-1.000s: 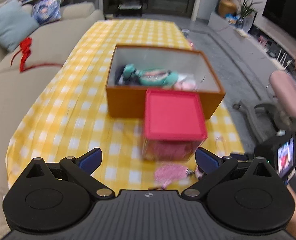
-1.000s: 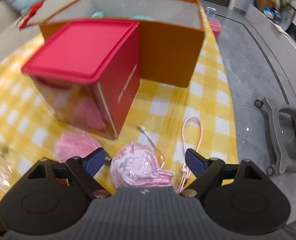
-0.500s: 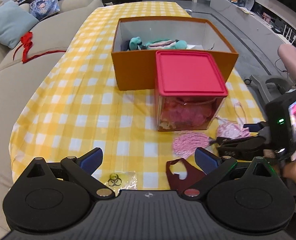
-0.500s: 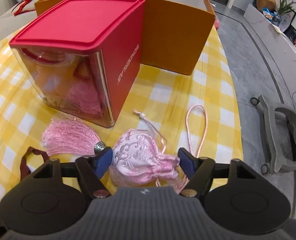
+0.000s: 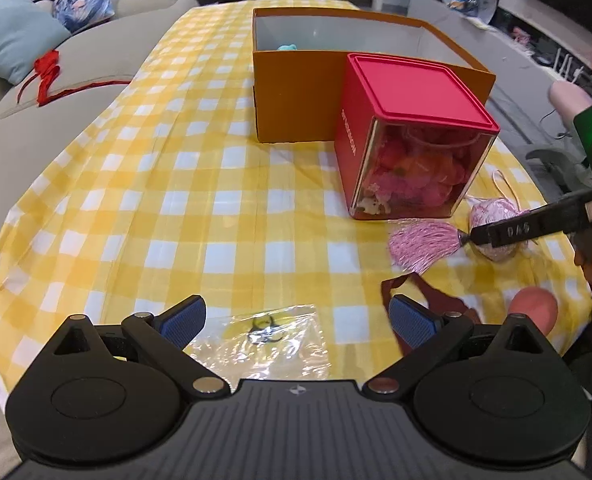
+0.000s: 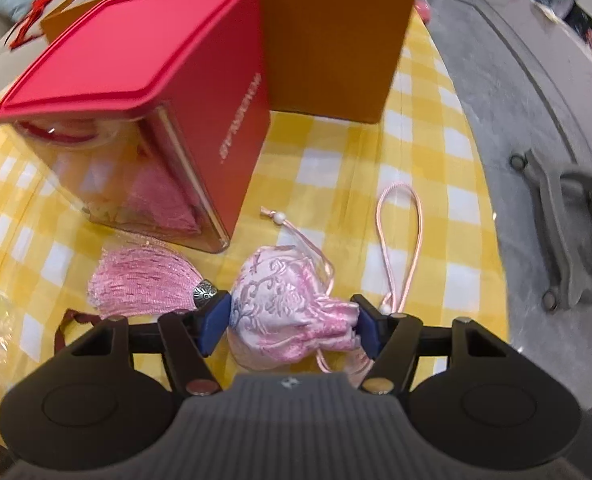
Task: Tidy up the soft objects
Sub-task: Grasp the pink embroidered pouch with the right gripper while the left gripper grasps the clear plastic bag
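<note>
Yellow-checked tablecloth point(image 5: 215, 208), and just beside the red-lidded container point(image 6: 143, 92) the pink pouch point(image 6: 291, 308) is bracketed by the right gripper point(image 6: 291, 324), pads touching. It should be squeezed centrally, cords kept clear. Left gripper point(image 5: 296, 320) is held wide, empty.

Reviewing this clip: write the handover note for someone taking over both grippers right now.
Right gripper: closed onto the pink embroidered silk pouch lying on the yellow checked tablecloth; not lifted.
Left gripper: open, empty, above the table's near edge over a clear plastic bag.
Pink tassel and dark red fabric piece lie loose beside the red-lidded clear container, lid on, partly filled. Orange cardboard box behind holds a teal item.
Left: stow pouch, tassel, fabric.
</note>
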`<state>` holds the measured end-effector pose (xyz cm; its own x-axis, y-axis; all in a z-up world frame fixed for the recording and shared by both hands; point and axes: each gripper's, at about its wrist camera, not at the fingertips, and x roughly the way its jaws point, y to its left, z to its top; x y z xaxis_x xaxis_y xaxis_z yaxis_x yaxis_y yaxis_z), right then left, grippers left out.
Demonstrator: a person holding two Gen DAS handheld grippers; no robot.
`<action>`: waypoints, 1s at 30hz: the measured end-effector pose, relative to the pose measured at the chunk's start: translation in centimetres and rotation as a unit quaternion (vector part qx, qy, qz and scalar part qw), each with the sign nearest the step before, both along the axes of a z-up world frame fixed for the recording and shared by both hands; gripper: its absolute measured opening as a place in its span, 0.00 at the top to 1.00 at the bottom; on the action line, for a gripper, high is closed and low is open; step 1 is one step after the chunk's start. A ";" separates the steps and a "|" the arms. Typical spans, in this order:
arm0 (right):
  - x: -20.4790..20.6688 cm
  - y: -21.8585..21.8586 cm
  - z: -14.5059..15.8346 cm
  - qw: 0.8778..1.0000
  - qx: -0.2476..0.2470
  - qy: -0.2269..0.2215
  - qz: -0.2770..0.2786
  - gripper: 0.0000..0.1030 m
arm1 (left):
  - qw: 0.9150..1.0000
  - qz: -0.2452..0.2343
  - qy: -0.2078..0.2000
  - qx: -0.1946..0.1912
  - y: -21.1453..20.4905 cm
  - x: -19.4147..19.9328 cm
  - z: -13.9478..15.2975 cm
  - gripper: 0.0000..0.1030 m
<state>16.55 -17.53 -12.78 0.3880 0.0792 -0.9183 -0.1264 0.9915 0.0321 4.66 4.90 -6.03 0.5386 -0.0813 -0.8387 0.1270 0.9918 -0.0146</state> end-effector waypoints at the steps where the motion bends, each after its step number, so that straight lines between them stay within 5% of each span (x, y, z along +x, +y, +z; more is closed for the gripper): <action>1: -0.1 0.0 -0.1 1.000 0.001 -0.004 0.001 0.34 | 1.000 -0.002 -0.002 -0.005 0.4 -0.2 -0.2 0.00; 11: 0.0 0.8 -0.3 0.999 -0.019 0.001 0.027 0.33 | 0.998 0.004 0.045 -0.046 2.1 1.0 -4.2 0.00; 14: 0.2 0.9 -0.2 0.999 -0.019 0.001 0.034 0.33 | 0.998 0.001 0.061 -0.005 1.2 0.9 -5.6 0.00; 18: 0.1 0.8 -0.2 0.999 -0.018 -0.001 0.038 0.33 | 0.997 0.030 0.029 0.064 0.8 0.3 -5.6 0.00; 22: 0.1 0.8 -0.2 0.999 -0.018 0.001 0.039 0.32 | 0.996 0.040 0.066 0.045 1.3 0.4 -6.6 0.00; 27: 0.3 0.9 -0.2 0.999 -0.018 0.002 0.041 0.30 | 0.995 0.084 0.049 -0.023 2.1 0.2 -7.2 0.00; 30: 0.4 1.0 -0.3 0.999 -0.018 0.003 0.042 0.29 | 0.995 0.083 0.050 -0.028 2.0 0.4 -7.0 0.00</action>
